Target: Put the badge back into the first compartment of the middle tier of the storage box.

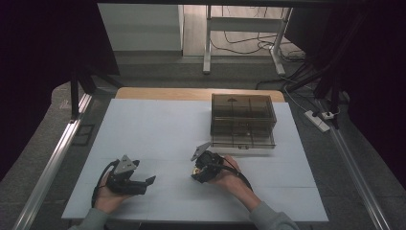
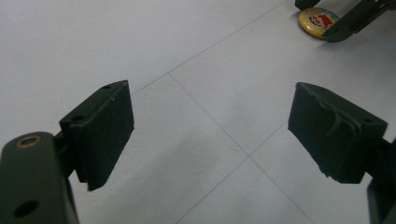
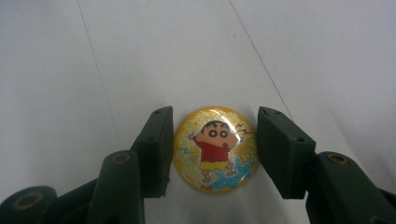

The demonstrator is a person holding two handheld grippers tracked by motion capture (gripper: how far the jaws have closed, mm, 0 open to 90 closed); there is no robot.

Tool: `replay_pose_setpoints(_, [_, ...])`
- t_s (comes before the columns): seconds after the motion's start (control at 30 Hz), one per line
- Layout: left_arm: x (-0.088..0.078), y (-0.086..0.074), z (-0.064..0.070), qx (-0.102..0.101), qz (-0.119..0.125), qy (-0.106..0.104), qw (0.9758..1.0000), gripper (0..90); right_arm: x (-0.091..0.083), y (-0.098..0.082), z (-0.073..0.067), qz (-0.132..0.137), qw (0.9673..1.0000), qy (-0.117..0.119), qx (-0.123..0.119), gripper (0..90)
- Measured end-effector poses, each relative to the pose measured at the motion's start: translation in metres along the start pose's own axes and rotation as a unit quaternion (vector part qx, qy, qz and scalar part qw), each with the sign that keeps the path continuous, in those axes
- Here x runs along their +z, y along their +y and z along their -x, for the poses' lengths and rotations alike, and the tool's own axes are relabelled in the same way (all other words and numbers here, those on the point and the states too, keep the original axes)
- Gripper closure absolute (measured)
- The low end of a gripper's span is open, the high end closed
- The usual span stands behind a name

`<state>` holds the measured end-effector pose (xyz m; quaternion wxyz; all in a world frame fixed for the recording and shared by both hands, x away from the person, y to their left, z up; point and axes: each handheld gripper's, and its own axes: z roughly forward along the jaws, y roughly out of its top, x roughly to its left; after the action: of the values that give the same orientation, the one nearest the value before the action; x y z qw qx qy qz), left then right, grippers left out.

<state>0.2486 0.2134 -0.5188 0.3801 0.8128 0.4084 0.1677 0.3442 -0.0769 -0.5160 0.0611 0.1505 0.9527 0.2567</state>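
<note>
**Two grippers, one badge, one drawer box: stock at the moment of the pinch**

One round badge (image 3: 215,149), yellow and glittered, cartoon child in a red shirt on its face. Lying flat on the white table cover (image 1: 158,129), front of centre, near the person's right hand. Seen again at the top edge of the left gripper view (image 2: 318,22).

One right gripper (image 3: 212,151), held low over the table, jaws clenched on the badge from both sides; left pad flush against the rim, right pad at the opposite rim with at most a hairline gap. Badge not yet lifted, flat on the cover.

One left gripper (image 2: 210,135), released, jaws wide apart with nothing between them, resting near the front left of the cover (image 1: 128,178), well apart from the badge.

One smoked plastic drawer box (image 1: 243,120), several compartments, standing behind the badge toward the far right of the cover. Contents too dim to list.

Risks, as judged:
- Thin domed rim, smooth pads: likely to squirt out forward or pop upward under a hard squeeze.
- Grip set low on the edge: possible tilt or flip of the badge on lifting.
- Pads touching the cover: possible drag and scrape on rising.
- Slight off-centre hold: possible swivel between the pads and a drop on the way.
</note>
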Motion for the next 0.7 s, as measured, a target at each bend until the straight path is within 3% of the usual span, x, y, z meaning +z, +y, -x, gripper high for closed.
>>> replay_pose_setpoints(0.3, [-0.001,-0.001,-0.002,-0.002,0.002,0.001,1.0000,14.8,-0.002,-0.001,0.001,0.011,0.9999,-0.003,0.004,47.3])
replay_pose_setpoints(0.5, [-0.002,-0.001,-0.003,-0.004,0.004,0.000,1.0000,14.9,-0.014,0.000,0.003,0.050,0.9986,-0.006,0.013,47.2])
replay_pose_setpoints(0.7, [-0.002,0.000,-0.002,-0.004,0.005,-0.001,1.0000,14.9,-0.030,0.000,0.004,0.101,0.9945,0.000,0.026,47.3])
